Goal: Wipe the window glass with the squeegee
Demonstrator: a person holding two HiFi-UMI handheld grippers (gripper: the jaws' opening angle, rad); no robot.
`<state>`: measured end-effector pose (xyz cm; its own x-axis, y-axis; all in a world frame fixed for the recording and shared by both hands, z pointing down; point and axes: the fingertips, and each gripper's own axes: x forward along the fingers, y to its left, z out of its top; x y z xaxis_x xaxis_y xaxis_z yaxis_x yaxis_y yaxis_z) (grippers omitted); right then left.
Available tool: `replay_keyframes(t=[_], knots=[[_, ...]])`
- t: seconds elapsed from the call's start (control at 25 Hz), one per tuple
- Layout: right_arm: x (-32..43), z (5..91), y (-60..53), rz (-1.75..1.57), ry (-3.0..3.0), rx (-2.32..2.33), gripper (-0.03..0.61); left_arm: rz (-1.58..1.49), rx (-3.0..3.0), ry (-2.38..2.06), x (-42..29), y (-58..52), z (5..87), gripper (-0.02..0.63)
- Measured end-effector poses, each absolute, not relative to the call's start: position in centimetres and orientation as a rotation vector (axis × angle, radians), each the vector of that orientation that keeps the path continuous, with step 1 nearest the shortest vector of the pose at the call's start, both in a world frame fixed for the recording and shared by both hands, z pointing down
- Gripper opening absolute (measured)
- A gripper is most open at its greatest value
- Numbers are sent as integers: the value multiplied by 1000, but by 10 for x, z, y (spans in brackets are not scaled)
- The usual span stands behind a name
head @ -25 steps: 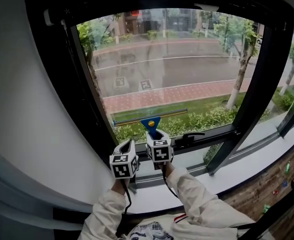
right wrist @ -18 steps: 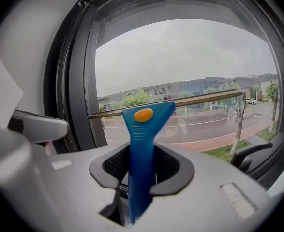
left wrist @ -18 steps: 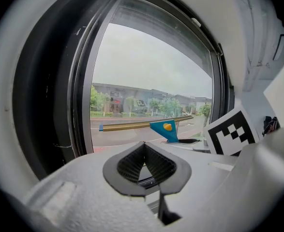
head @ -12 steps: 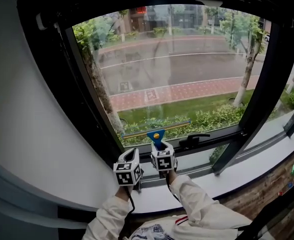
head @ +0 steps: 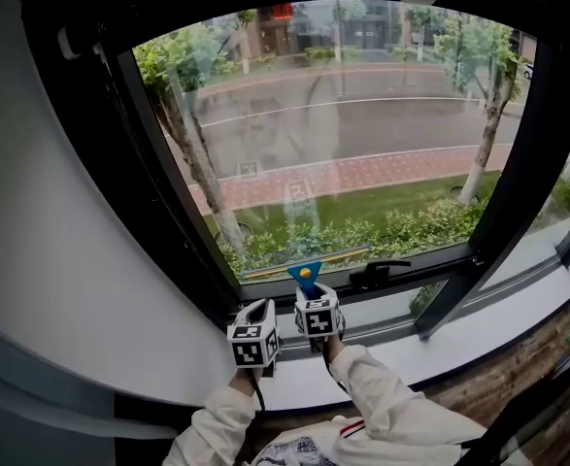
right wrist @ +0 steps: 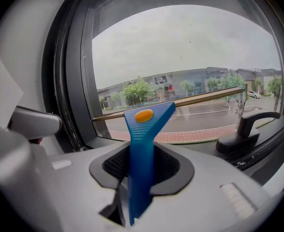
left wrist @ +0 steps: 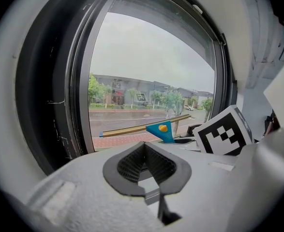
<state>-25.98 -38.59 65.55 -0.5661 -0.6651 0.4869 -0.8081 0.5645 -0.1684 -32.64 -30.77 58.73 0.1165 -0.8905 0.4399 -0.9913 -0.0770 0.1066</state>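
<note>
Squeegee (head: 305, 272) stands up in my right tongs (head: 311, 297), which squeeze its blue handle tight. Its long strip lies across the window glass (head: 343, 134), low down at 6 o'clock on the pane, just above the black frame (head: 440, 257). My left tongs (head: 257, 309) are pinched together with nothing in them. They sit just beside the right ones, at 9 o'clock. A black window handle (head: 382, 272) sits at 3 o'clock from the squeegee.
</note>
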Motion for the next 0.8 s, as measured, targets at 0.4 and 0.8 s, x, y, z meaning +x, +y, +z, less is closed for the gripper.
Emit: replay_keyframes(t=[0.4, 0.8], knots=[[-253, 651, -381, 512, -2526, 1148, 123, 367, 1934, -1850, -317, -296, 615, 3], [-209, 635, -330, 497, -2565, 1104, 123, 392, 1850, -1862, -302, -247, 655, 3]])
